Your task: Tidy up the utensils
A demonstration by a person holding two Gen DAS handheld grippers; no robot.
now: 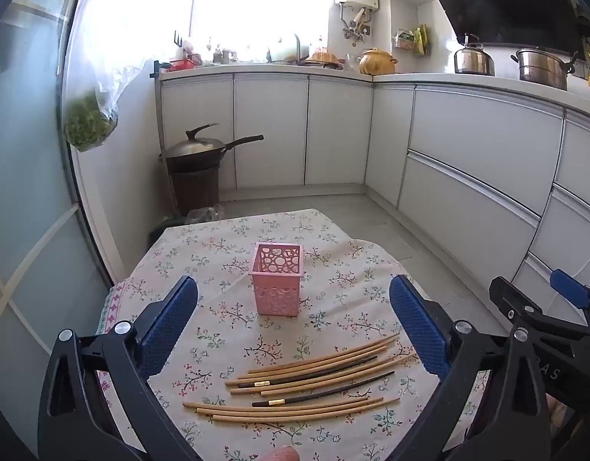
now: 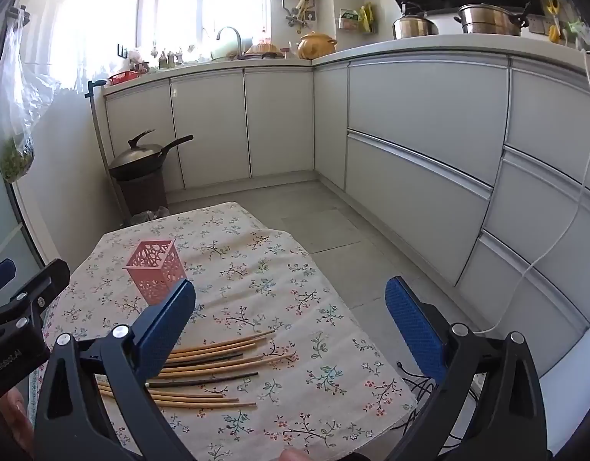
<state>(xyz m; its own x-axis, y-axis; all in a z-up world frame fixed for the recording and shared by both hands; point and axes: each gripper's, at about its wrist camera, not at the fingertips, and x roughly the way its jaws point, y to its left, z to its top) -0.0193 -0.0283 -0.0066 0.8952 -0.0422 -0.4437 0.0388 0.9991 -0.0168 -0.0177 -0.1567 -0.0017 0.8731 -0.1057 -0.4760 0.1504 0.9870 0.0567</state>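
Chopsticks [image 1: 306,384] lie below both tongs, left [image 1: 293,324] and right [image 2: 289,326], tilted downward, wide open.

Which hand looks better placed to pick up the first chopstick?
Probably the left. The chopsticks lie centred between the open left gripper's fingers, with the pink basket straight ahead. The right gripper sits off to their side.
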